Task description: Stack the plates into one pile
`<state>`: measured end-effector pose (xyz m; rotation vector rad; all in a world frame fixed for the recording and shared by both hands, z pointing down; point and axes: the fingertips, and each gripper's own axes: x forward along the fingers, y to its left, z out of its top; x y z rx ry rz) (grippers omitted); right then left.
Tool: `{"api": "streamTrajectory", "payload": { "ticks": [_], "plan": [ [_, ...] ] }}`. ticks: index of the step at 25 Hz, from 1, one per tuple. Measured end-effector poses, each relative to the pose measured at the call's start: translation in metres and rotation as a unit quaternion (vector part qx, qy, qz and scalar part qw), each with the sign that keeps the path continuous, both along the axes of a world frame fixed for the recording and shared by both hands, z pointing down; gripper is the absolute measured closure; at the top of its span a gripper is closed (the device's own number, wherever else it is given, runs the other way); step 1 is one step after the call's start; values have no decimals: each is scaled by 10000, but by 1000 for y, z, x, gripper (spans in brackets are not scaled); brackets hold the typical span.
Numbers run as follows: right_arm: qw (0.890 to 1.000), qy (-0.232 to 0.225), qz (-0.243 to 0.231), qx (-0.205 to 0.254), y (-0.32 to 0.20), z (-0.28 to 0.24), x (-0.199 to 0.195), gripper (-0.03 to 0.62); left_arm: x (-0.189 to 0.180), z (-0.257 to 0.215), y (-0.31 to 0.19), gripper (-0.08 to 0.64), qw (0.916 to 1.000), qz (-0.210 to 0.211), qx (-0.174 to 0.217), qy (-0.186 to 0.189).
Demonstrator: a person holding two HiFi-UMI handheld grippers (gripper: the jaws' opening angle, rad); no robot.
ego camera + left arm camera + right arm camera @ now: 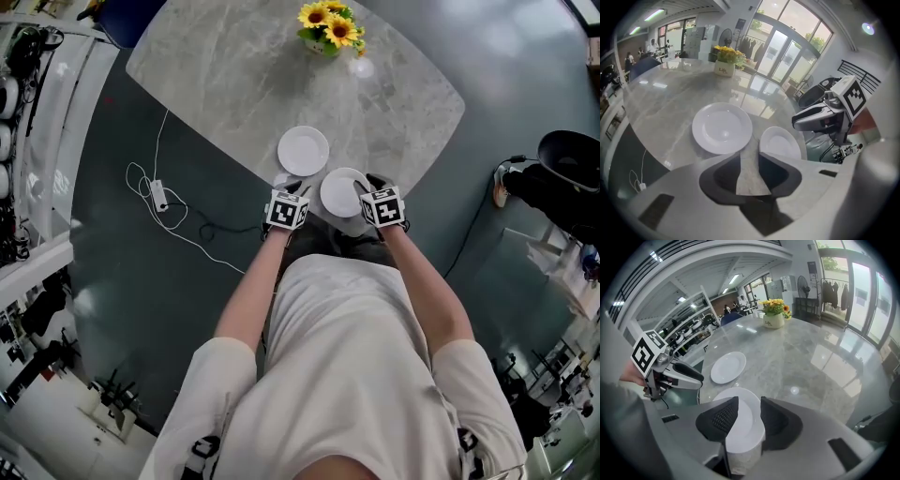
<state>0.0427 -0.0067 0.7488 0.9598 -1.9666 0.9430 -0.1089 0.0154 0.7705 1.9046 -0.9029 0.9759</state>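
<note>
Two white plates lie side by side on the marble table point(225, 75), near its front edge. The larger plate point(303, 150) point(722, 127) point(728, 366) is farther in and to the left. The smaller plate point(342, 192) point(780, 143) point(740, 423) sits at the edge. My left gripper point(286, 183) point(750, 164) is open over bare tabletop just in front of the gap between the plates. My right gripper point(371, 185) point(749, 416) is open above the smaller plate, whose face shows between the jaws; the pads do not press on it.
A pot of yellow sunflowers point(328, 28) point(724, 65) point(773, 317) stands at the table's far side. A white cable with a power strip point(159, 192) lies on the dark floor to the left. A black chair point(572, 159) stands at the right.
</note>
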Motion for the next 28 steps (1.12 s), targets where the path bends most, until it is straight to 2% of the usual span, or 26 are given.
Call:
{"api": "streamTrajectory", "payload": {
  "ticks": [15,23,28],
  "plan": [
    [9994,-111,-289,-142,-44,3,-46,426,-46,2,-46,433,9985,-527,-61,159],
    [9984,-271,-380,-310,-65,17,-71,426,-68,11,-71,433,9937,-991,-96,523],
    [9977,-341,-360,-472,-74,25,-84,426,-79,23,-76,430,9918,-1117,-209,585]
  ]
}}
